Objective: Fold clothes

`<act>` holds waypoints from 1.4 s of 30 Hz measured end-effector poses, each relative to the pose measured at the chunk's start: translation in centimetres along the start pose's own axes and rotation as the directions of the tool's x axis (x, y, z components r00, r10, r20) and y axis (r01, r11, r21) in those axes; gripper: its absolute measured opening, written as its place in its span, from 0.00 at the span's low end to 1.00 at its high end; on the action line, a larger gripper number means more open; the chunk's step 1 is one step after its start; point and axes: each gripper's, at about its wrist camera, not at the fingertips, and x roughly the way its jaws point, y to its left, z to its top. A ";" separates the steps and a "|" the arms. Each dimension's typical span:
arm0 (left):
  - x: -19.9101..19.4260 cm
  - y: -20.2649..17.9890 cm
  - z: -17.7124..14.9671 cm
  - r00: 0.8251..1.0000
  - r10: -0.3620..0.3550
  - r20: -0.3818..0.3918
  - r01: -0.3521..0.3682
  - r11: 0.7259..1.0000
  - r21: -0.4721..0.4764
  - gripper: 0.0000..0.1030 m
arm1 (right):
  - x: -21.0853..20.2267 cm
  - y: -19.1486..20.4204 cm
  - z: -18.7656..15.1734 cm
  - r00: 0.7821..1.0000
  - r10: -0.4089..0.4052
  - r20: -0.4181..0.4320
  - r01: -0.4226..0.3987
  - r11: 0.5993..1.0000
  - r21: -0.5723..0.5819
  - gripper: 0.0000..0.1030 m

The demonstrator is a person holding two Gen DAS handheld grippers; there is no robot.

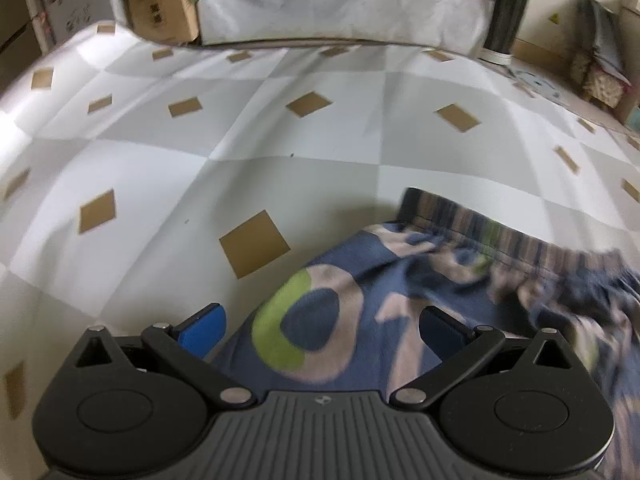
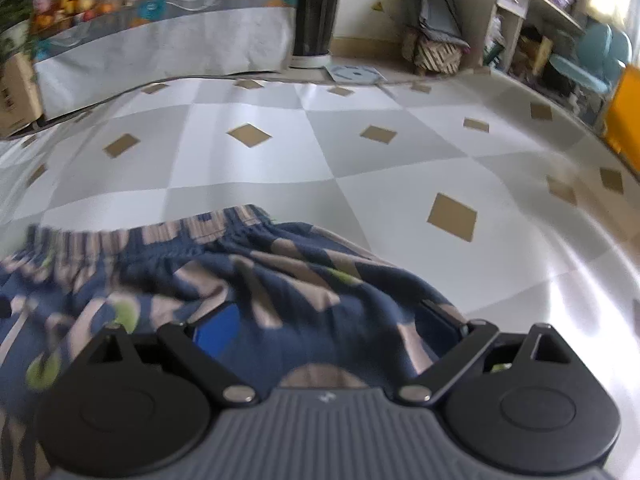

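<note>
A pair of soft navy-blue shorts [image 1: 372,276] printed with pale pink and lime-green shapes, with a striped gathered elastic waistband [image 1: 472,226], lies on the grey-and-white checked floor mat [image 1: 200,128] with tan diamond patches. Seen from the left gripper [image 1: 320,330], the garment spreads directly under and ahead of the fingers and runs off to its right; its waistband lies at the far end, ahead and to the right. That gripper's two blue-padded fingers stand wide apart, one off the cloth's left edge over the mat, the other above the fabric, holding nothing.

Seen from the right gripper [image 2: 324,328], the shorts [image 2: 248,280] fill the space under and to the left of the fingers, the waistband [image 2: 152,230] ahead and left. Its fingers are likewise spread, with cloth bunched between and over them; whether any fabric is actually caught cannot be told, though the jaws look unclosed.

The fabric reads as thin, limp knit or cotton: light, floppy, no stiffness, likely to wrinkle and drag rather than slide as one piece. Nothing fragile. It will sag wherever it is unsupported, so a single pinch would leave it dangling. The soundest holds seem to be the two near corners or hem ends, one per gripper, pinching both layers together; the thicker elastic band would give the firmest bite if the fold starts there.
</note>
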 end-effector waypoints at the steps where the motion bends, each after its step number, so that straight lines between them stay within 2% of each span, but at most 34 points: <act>1: -1.0 -0.1 -0.3 1.000 -0.002 0.002 0.001 1.000 0.015 1.00 | -0.7 -0.2 -0.2 1.000 0.017 -0.013 -0.017 1.000 -0.002 0.92; 5: -4.4 -0.1 -1.5 1.000 -0.025 -0.015 0.025 0.999 0.034 1.00 | -3.8 -0.8 -1.3 0.997 0.069 -0.041 -0.070 0.998 -0.004 0.93; 10: -7.3 -0.2 -4.1 0.994 -0.064 -0.086 0.068 0.997 0.038 1.00 | -6.3 -1.7 -3.2 0.986 0.131 -0.104 -0.129 0.991 0.018 0.93; 18: -9.7 0.2 -7.7 0.984 -0.080 -0.162 0.085 0.996 0.025 1.00 | -8.4 -2.6 -5.6 0.973 0.149 -0.176 -0.145 0.989 0.032 0.92; 25: -10.1 1.1 -9.4 0.975 -0.105 -0.197 0.102 0.994 -0.025 1.00 | -8.3 -3.0 -6.4 0.966 0.172 -0.192 -0.165 0.985 0.052 0.93; 28: -9.1 1.2 -9.4 0.973 -0.079 -0.217 0.074 0.997 -0.032 1.00 | -7.4 -3.0 -6.1 0.963 0.163 -0.217 -0.152 0.986 0.064 0.93; 31: -8.5 1.3 -9.2 0.967 -0.106 -0.231 0.091 0.993 -0.074 1.00 | -7.1 -3.0 -5.8 0.965 0.160 -0.206 -0.149 0.986 0.071 0.93; 36: -7.7 0.1 -8.8 0.971 -0.095 -0.219 0.089 0.995 -0.037 1.00 | -6.1 -3.5 -5.8 0.966 0.141 -0.218 -0.124 0.988 0.090 0.94; 42: -7.5 -0.4 -8.9 0.975 -0.067 -0.212 0.073 0.997 0.022 1.00 | -5.9 -3.6 -6.1 0.972 0.099 -0.213 -0.090 0.995 0.049 0.95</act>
